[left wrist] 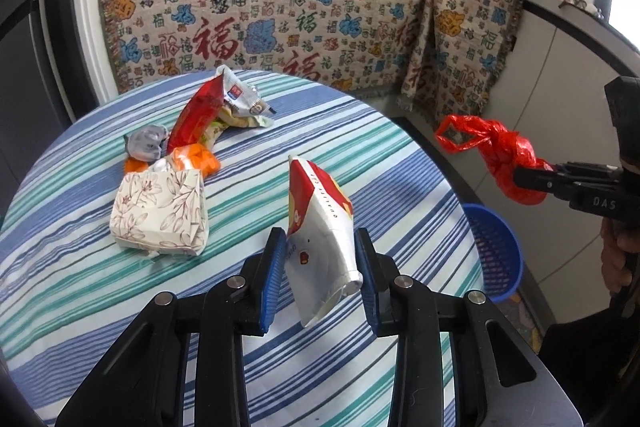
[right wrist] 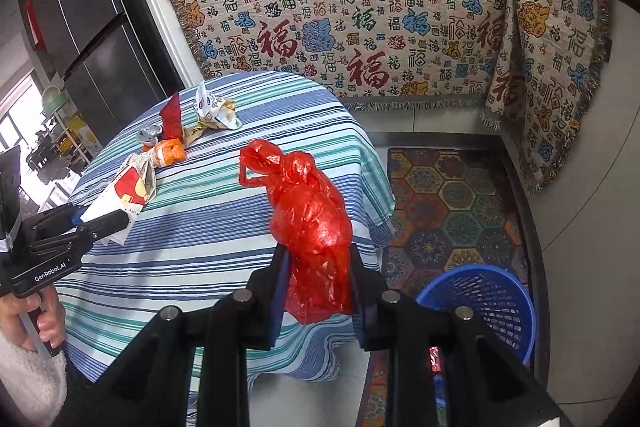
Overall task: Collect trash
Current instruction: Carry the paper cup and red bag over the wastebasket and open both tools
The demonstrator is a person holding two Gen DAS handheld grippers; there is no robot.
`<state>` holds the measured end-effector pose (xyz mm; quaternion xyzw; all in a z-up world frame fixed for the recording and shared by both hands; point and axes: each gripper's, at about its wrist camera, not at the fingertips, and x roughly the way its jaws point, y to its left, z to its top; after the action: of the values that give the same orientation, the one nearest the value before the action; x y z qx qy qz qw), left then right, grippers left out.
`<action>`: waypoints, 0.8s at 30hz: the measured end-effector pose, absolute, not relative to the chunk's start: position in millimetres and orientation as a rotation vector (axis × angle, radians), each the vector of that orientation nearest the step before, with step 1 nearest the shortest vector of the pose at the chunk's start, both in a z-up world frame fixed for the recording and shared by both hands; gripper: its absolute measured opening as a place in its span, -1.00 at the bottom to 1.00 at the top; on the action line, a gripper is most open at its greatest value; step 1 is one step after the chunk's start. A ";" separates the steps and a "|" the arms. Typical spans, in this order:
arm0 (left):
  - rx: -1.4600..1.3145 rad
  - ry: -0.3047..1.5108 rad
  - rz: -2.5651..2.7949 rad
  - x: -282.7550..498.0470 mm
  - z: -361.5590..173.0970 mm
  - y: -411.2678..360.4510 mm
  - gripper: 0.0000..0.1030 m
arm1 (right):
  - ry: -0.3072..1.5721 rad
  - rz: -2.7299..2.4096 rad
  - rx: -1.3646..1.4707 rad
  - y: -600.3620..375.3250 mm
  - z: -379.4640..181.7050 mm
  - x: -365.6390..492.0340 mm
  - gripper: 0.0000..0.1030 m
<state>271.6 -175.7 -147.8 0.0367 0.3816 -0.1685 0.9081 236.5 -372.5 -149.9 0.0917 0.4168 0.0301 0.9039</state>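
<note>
A crushed red-and-white paper cup (left wrist: 320,219) sits between the blue pads of my left gripper (left wrist: 320,239), which is shut on it just above the striped tablecloth (left wrist: 380,147). The right wrist view shows the same cup (right wrist: 124,191) in the left gripper (right wrist: 100,223) at the left edge. My right gripper (right wrist: 316,251) is shut on a knotted red plastic bag (right wrist: 308,203), held past the table's right edge. In the left wrist view that bag (left wrist: 500,151) hangs above a blue mesh basket (left wrist: 496,251) on the floor. The basket (right wrist: 492,299) lies lower right of the bag.
More litter lies on the table: a floral paper box (left wrist: 160,215), a red wrapper (left wrist: 196,119), a white wrapper (left wrist: 240,95), orange scraps (left wrist: 200,159) and silver foil (left wrist: 146,143). A patterned blanket (left wrist: 280,7) drapes the counter behind. A hexagon rug (right wrist: 452,203) covers the floor.
</note>
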 end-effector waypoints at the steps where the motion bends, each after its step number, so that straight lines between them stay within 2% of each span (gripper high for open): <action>1: 0.077 0.787 -0.345 271.8 -147.9 -175.4 -0.33 | 0.861 0.062 0.192 -373.1 -149.6 236.5 -0.48; 15: 0.083 0.784 -0.375 271.6 -140.1 -196.0 -0.33 | 0.841 0.010 0.222 -392.0 -144.7 223.5 -0.48; 24: 0.105 0.779 -0.546 264.0 -124.4 -279.1 -0.33 | 0.824 -0.150 0.285 -451.2 -142.6 181.6 -0.48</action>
<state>264.0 -279.1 -124.4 0.0504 0.3750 -0.2626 0.8876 181.6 -451.2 -142.6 0.1379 0.3986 -0.0726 0.9038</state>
